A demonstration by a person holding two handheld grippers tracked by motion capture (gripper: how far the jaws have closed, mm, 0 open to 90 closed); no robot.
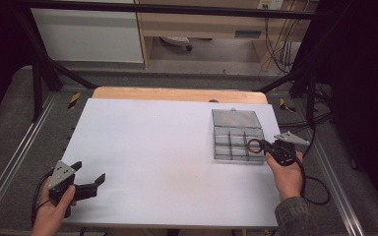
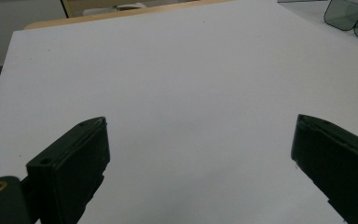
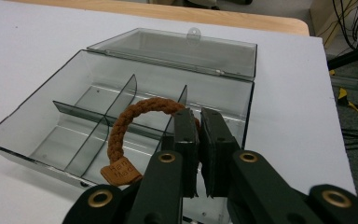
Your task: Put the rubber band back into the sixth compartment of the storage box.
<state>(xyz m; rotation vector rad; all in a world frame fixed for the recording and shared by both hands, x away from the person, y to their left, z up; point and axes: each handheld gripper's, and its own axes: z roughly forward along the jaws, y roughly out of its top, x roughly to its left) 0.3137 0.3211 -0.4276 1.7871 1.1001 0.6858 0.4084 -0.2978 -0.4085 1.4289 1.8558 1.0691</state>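
Gripping a braided bracelet over an open divided box

High view: a white table top [image 1: 167,157] carries a clear smoke-tinted compartment box [image 1: 238,135] on its right side, lid folded flat behind it. The right gripper [image 1: 262,145], held in the person's right hand [image 1: 286,178], reaches in from the box's right edge, and a brown ring-shaped bracelet [image 1: 253,146] sits at its tip over the near-right compartments. The left gripper [image 1: 89,177] rests at the table's near-left corner, well apart from the box, held in the left hand [image 1: 54,212]. Black frame bars and cables stand around the table; none crosses the box.

Left gripper view: bare white table top [image 2: 191,79] lies ahead, with a corner of the tinted box [image 2: 349,18] at upper right. The two jaws stand wide apart, nothing between them and nothing touching them.

Right gripper view: this shows what the high view cannot resolve. The box [image 3: 74,84] has thin dividers forming six compartments, and its lid [image 3: 177,49] with a small tab lies open behind. The bracelet [image 3: 121,123] is braided brown cord with a small tan tag [image 3: 120,171] near its lower end. It arches over the dividers; whether it touches them I cannot tell. The right gripper [image 3: 199,154] has its jaws nearly closed, pinching the cord at the right end of the arch. The jaws hide that end of the bracelet.
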